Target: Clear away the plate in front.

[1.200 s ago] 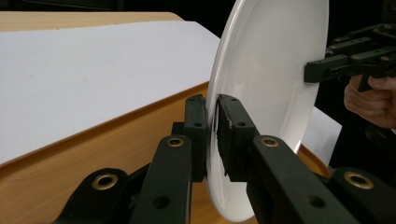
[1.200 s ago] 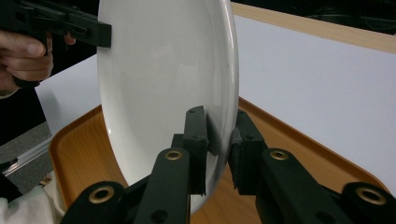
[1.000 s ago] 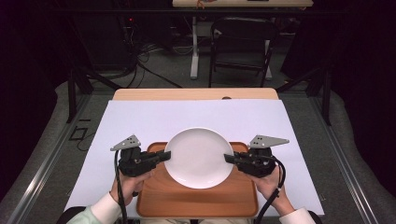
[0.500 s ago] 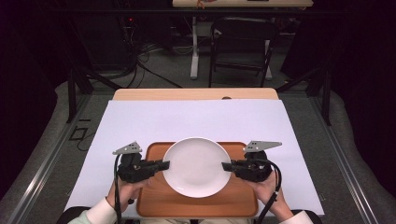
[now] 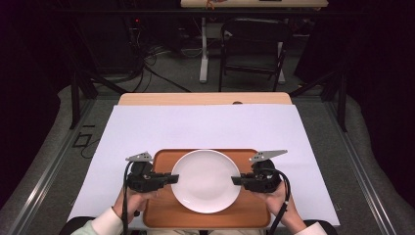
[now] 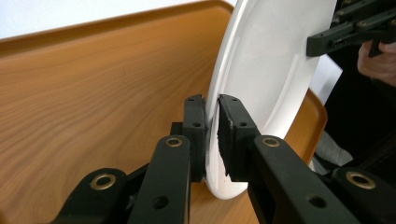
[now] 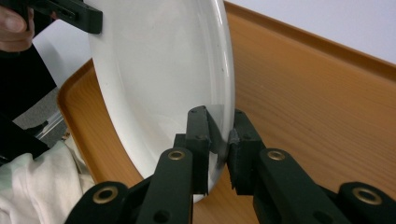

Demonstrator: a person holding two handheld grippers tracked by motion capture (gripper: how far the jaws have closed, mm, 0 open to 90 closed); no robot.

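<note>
A white plate [image 5: 205, 180] sits over the middle of a wooden tray [image 5: 161, 215], gripped at opposite edges by two handheld grippers. The left gripper [image 5: 171, 178] has its jaws closed on the plate's left rim, the right gripper [image 5: 235, 180] is clamped the same way on the right rim; each gripper view shows the rim pinched between black pads [image 6: 233, 135]. The tray rests on a white sheet [image 5: 195, 127] covering the table [image 5: 205, 99], near the person's edge
</note>
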